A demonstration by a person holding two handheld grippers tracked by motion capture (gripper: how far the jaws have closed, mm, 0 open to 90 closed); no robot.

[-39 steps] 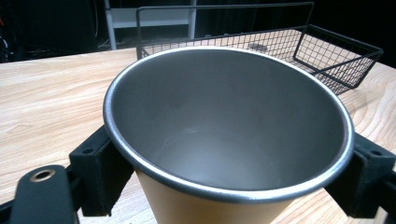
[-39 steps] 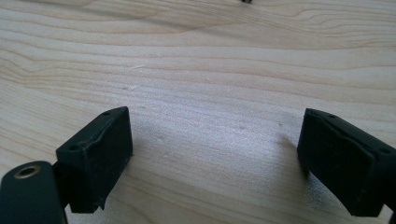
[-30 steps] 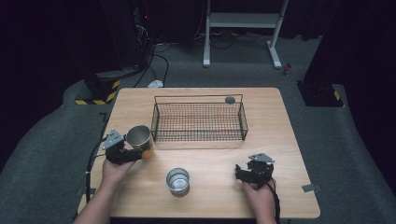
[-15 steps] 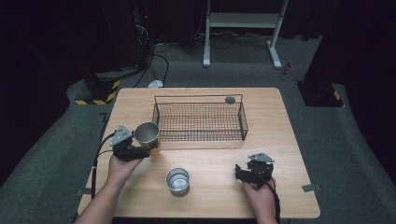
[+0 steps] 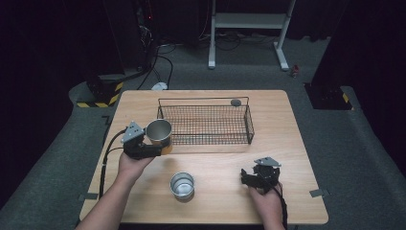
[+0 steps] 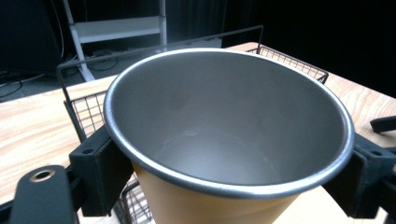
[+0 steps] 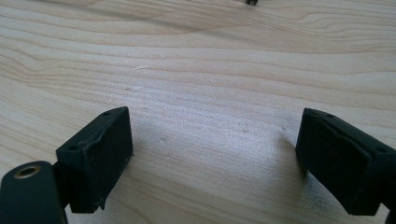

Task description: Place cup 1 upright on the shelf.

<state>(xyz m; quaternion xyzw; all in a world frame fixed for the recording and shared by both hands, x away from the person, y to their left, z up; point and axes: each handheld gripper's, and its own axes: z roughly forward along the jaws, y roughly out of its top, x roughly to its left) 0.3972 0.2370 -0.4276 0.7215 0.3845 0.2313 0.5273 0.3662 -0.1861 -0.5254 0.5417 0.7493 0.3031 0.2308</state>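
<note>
Two hand-held grippers work over a light wooden table [image 5: 287, 124] seen from above. At about 9 o'clock on the tabletop, the left gripper [image 5: 152, 150] has its black jaws clamped on a tan cup [image 5: 160, 135] with a grey metal lining; the cup stands upright with its mouth open to the camera, held just off the near left corner of a black wire basket [image 5: 206, 123]. In the left gripper view the same cup [image 6: 224, 140] sits between the two jaw pads [image 6: 100, 172], which press on its sides just under the rim, and the basket's mesh [image 6: 93, 112] shows directly behind it. The basket lies across the middle of the table towards 12 o'clock, and a small dark round object [image 5: 235, 102] rests by its far right corner. A second, shiny metal cup [image 5: 182, 185] stands alone at 6 o'clock, apart from both grippers. At roughly 4 o'clock the right gripper [image 5: 249, 178] rests low over bare wood; in the right gripper view its jaws stand wide apart with nothing between them, the pads [image 7: 95, 156] just above the wood grain
</note>
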